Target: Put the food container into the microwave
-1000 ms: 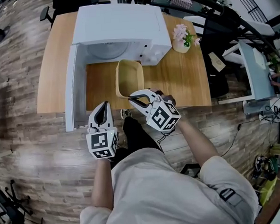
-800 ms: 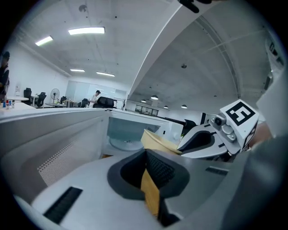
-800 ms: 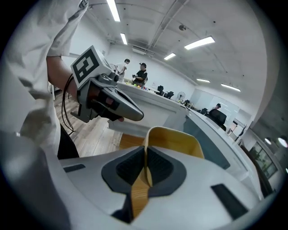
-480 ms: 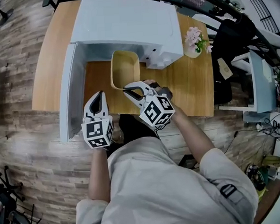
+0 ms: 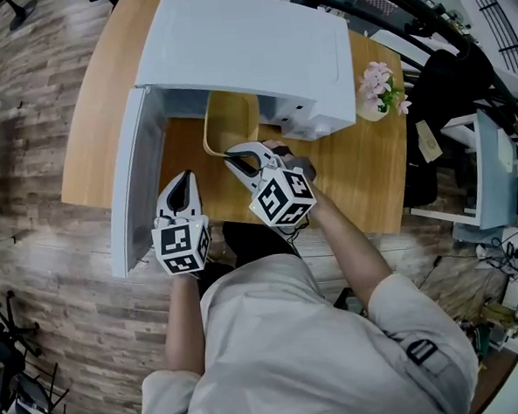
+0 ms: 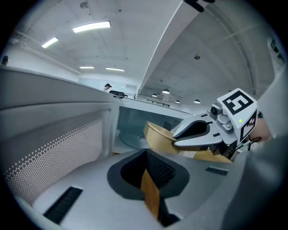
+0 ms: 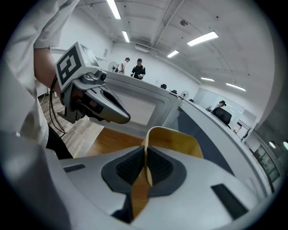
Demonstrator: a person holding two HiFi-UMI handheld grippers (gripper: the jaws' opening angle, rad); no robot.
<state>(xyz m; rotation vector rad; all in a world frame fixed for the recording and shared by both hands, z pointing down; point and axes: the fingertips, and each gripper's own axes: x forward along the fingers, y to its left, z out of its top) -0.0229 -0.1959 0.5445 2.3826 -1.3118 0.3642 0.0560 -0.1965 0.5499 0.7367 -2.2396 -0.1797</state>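
One pinch point only: right claw (image 5: 231,153) is clamped down to a narrow gap on the near short wall of the food container (image 5: 232,120), with the thin wall sandwiched between the pads at the rim. The right gripper view confirms it, with the tan wall running straight through the jaws and the tub opening ahead of them.

Container extends forward from that claw. Its far end is already under the top edge of the microwave (image 5: 241,54), and the near end is over the wooden table (image 5: 353,165). Can't tell if the base is touching the table or the cavity floor.

Left claw (image 5: 184,176) sits to the left of and slightly behind the right one, jaws together, nothing in them. The open microwave door (image 5: 131,183) stands just off its left side. It isn't supporting the tub.

Handling read:
- Open-top, looks empty, so probably light.
- Wall is thin and likely flexes a bit under the pinch. Smooth finish, so it could slip.
- A one-sided rim grip leaves the load cantilevered, so expect the far end to droop or yaw.
- The current hold on the middle of the short wall is sensible. Keep it level and slide it straight in, watching clearance to the door side.
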